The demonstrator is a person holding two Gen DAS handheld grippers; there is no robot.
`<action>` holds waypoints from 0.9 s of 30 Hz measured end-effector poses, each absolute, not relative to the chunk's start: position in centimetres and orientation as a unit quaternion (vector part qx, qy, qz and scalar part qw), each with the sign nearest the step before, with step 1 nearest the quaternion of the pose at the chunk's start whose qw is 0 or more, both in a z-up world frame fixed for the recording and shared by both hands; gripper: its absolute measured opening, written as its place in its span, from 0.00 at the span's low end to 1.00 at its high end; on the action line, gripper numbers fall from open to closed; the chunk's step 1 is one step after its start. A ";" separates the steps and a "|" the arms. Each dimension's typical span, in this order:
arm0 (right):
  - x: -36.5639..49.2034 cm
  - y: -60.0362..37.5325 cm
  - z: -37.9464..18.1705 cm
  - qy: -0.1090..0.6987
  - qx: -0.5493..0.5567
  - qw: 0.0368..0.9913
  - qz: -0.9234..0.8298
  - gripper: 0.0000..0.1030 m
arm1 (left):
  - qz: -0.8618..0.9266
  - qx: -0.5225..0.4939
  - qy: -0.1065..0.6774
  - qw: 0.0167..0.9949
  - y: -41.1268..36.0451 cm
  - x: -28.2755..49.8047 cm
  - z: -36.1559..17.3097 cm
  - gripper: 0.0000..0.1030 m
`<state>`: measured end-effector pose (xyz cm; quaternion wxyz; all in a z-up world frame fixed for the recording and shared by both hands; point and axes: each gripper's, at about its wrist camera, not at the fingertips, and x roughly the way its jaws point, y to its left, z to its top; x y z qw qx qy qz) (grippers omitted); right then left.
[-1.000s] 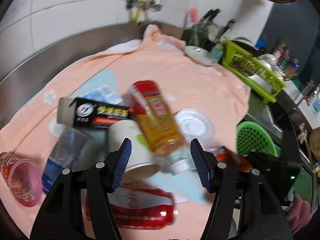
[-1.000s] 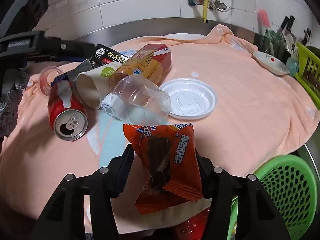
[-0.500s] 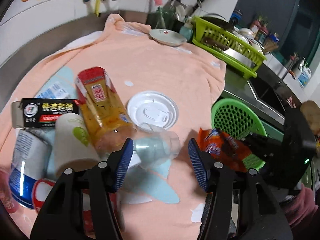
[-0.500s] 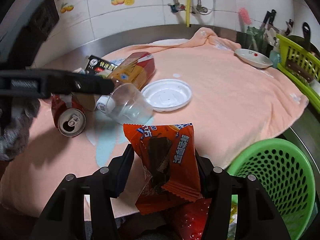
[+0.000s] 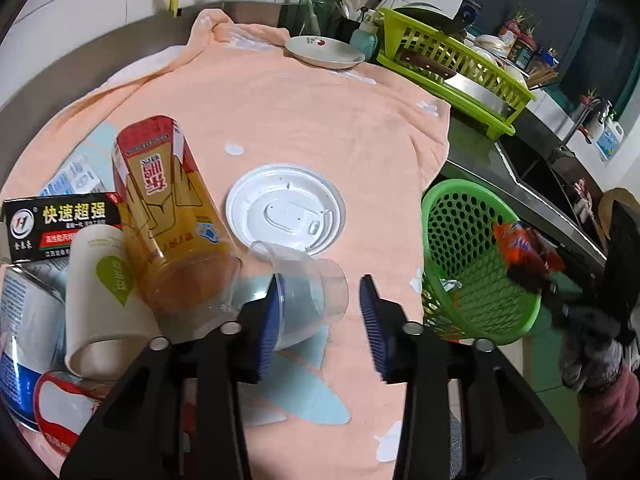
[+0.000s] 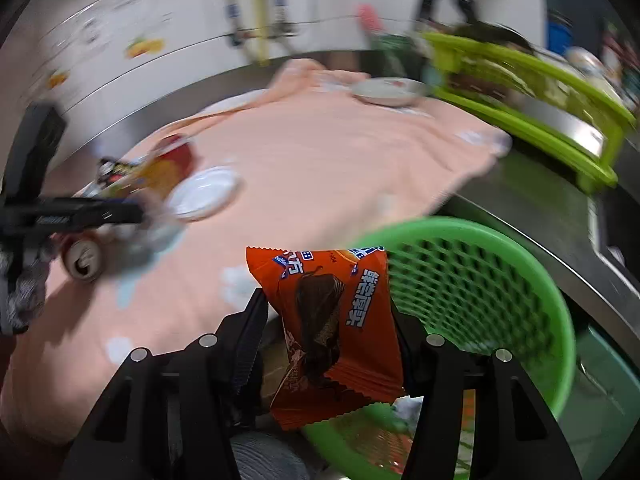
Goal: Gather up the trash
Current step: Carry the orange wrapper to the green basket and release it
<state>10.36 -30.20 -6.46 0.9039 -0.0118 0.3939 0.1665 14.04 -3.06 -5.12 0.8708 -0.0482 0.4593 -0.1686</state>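
Left tool half-closed, right tool clamped

Left of the white lid cups, box and cans crowd together; the peach towel behind it lies bare

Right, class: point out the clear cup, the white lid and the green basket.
clear cup [image 5: 308,292], left wrist view, on its see-through side wall.
white lid [image 5: 285,211], left wrist view, on its flat centre.
green basket [image 6: 472,280], right wrist view, on its inner mesh wall.
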 end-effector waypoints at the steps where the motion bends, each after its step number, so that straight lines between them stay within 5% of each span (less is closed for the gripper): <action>1: 10.5 -31.3 -6.5 0.394 -0.009 0.906 0.152 0.52 | -0.169 -0.048 0.460 0.870 -3.1 14.0 -5.2 0.30; 5: 11.2 -34.4 -7.2 0.407 0.002 0.906 0.114 0.52 | -0.173 -0.045 0.461 0.869 -3.4 14.0 -5.5 0.15; 10: 12.5 -36.4 -8.8 0.427 0.020 0.900 0.082 0.52 | -0.178 -0.034 0.458 0.870 -4.1 13.8 -5.5 0.07; 15: 14.0 -37.1 -10.2 0.435 0.022 0.898 0.067 0.59 | -0.186 -0.029 0.452 0.872 -4.5 13.3 -4.9 0.06; 19: 14.7 -37.5 -10.6 0.428 0.018 0.902 0.056 0.76 | -0.194 -0.028 0.446 0.873 -4.5 12.8 -4.4 0.03; 27: 14.5 -38.9 -10.5 0.414 0.042 0.908 0.044 0.77 | -0.193 -0.026 0.442 0.875 -4.4 12.4 -4.1 0.03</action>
